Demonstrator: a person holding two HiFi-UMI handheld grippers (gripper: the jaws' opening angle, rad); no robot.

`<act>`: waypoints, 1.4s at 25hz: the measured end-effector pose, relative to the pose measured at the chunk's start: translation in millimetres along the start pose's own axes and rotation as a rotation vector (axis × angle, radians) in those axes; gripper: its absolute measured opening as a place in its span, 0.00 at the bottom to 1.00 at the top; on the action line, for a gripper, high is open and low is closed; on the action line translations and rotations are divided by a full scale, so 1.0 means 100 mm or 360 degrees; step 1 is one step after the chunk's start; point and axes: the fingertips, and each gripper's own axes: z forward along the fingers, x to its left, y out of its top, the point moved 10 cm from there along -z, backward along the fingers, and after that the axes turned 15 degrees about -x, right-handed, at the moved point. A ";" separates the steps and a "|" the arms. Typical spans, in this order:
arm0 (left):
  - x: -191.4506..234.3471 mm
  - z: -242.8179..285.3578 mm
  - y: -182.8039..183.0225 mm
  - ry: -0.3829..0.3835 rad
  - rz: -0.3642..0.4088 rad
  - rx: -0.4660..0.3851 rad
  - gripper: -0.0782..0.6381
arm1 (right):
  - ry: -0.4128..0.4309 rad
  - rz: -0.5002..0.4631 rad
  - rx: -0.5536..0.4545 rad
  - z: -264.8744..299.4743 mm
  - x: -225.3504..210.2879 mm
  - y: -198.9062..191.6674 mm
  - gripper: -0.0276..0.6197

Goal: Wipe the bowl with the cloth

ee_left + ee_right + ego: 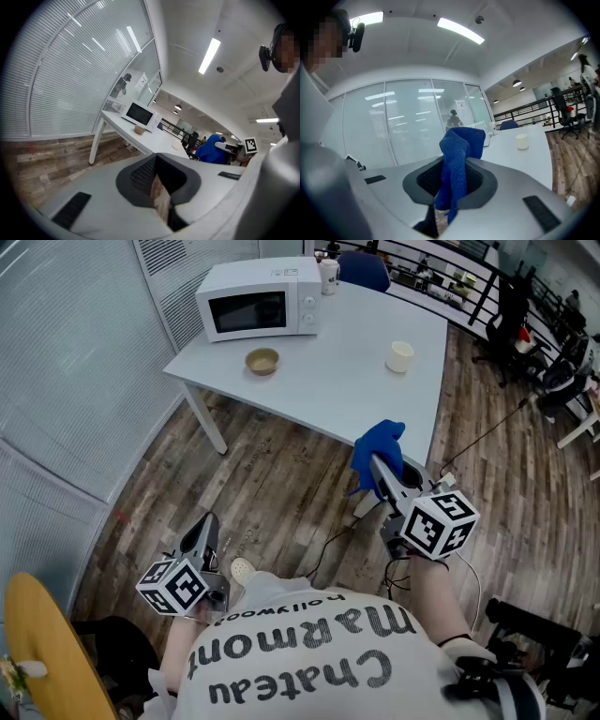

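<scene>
A blue cloth (380, 444) is being gripped by the right tongs (374, 465), whose jaws are being pressed together on it. In the right gripper view the cloth (457, 159) is being shown bunched upward out of the right tongs (449, 190), with one end hanging below them. The left tongs (207, 524) are being held shut with nothing in them; in the left gripper view the jaws of the left tongs (159, 190) are being shown meeting edge to edge. Both tongs are being held over the wooden floor (272, 488), on the near side of the white counter (347, 385), and neither is touching it. The tan bowl (262, 361) is standing upright on the counter, just in front of the microwave (260, 300), well apart from the cloth and from both tongs. A white cup (400, 356) is standing toward the counter's right side, well apart from the bowl.
</scene>
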 end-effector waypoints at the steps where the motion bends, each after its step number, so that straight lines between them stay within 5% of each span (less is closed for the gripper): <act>1: 0.01 0.01 0.01 0.0001 0.0000 -0.0003 0.10 | 0.0000 -0.0002 0.0001 0.01 0.00 0.00 0.14; 12: 0.12 0.12 0.03 0.0009 -0.0004 0.0008 0.10 | 0.0013 0.0040 0.0011 0.22 -0.03 -0.10 0.14; 16: 0.29 0.35 0.15 -0.0059 0.0031 -0.0115 0.10 | 0.0068 0.0110 0.0054 0.48 -0.05 -0.22 0.14; 20: 0.51 0.83 0.17 -0.0103 0.0133 -0.0049 0.10 | -0.0046 0.0055 0.0124 0.80 -0.17 -0.26 0.14; 23: 0.77 1.28 0.24 -0.0132 0.0051 -0.0030 0.10 | -0.0148 -0.0003 0.0178 1.12 -0.24 -0.20 0.14; 35: 1.48 2.79 1.38 -0.0571 0.0012 -0.0110 0.10 | -0.0314 -0.0100 0.0011 2.55 -0.10 0.11 0.14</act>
